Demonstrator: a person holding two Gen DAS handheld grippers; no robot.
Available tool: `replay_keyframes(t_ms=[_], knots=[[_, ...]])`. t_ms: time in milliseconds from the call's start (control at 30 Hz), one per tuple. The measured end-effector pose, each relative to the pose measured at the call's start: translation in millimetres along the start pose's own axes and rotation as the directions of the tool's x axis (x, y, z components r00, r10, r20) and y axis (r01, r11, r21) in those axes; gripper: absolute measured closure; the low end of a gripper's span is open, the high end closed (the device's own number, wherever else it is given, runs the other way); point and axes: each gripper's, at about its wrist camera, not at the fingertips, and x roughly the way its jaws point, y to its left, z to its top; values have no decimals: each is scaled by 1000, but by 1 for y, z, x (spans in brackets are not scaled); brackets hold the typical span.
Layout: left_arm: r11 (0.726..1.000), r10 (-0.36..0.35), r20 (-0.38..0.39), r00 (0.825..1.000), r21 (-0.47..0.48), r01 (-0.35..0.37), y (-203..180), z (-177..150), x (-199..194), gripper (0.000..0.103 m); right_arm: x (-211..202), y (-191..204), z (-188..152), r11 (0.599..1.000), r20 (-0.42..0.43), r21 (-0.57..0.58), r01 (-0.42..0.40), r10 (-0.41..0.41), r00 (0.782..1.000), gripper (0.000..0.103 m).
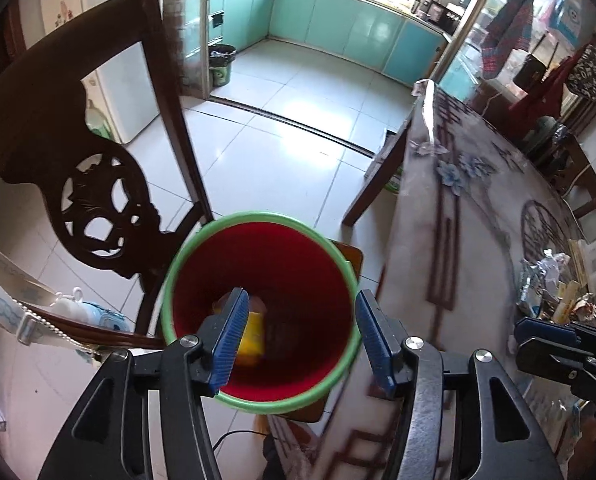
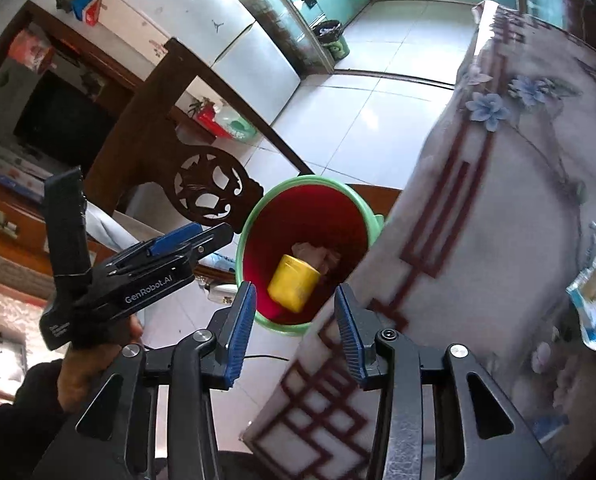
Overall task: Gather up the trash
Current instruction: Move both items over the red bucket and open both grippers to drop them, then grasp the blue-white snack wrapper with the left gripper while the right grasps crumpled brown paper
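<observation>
Currently left gripper (image 1: pixel 298 340) hangs over the red bin (image 1: pixel 258 398), fingers spread and empty, yellow container (image 2: pixel 294 282) inside; right gripper (image 2: pixel 294 330) also spread, empty.

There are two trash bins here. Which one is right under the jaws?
The red bin with the green rim, beside the table. It holds a yellow container. The other, a dark bin, stands far off by the kitchen doorway.
</observation>
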Motion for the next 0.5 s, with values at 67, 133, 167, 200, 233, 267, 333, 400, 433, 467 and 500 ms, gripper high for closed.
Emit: replay_keyframes(t_ms=[67, 133, 167, 200, 233, 267, 333, 400, 433, 467, 500], knots=[[1000, -11, 0, 1000, 16, 11, -14, -2, -2, 49, -13, -7, -5, 1000, 18, 3, 20, -20, 1000, 57], [999, -22, 4, 1000, 38, 22, -31, -5, -5, 49, -27, -15, -11, 999, 34, 6, 39, -39, 999, 51], [998, -29, 5, 1000, 48, 29, -40, -7, -6, 49, -35, -21, -16, 998, 43, 9, 55, -56, 998, 47], [998, -36, 6, 999, 57, 36, -50, -10, -8, 49, -41, -27, -19, 997, 49, 12, 73, -73, 996, 46], [997, -43, 7, 999, 65, 42, -58, -12, -9, 49, -50, -36, -25, 995, 55, 19, 98, -99, 994, 46], [996, -50, 7, 999, 73, 49, -68, -14, -11, 49, -57, -44, -30, 992, 61, 26, 121, -123, 991, 46], [994, -64, 6, 998, 91, 63, -87, -19, -14, 49, -79, -69, -44, 983, 81, 62, 171, -175, 981, 46], [990, -80, 3, 997, 114, 79, -111, -27, -18, 49, -103, -95, -54, 971, 107, 112, 210, -222, 969, 46], [989, -86, 3, 996, 122, 85, -119, -30, -19, 49, -116, -109, -60, 962, 120, 139, 233, -250, 961, 46], [987, -94, 1, 996, 133, 93, -131, -34, -20, 49, -126, -119, -64, 954, 131, 161, 252, -274, 953, 46], [985, -102, -1, 995, 142, 101, -142, -37, -22, 49, -140, -133, -69, 942, 146, 188, 279, -307, 940, 46]])
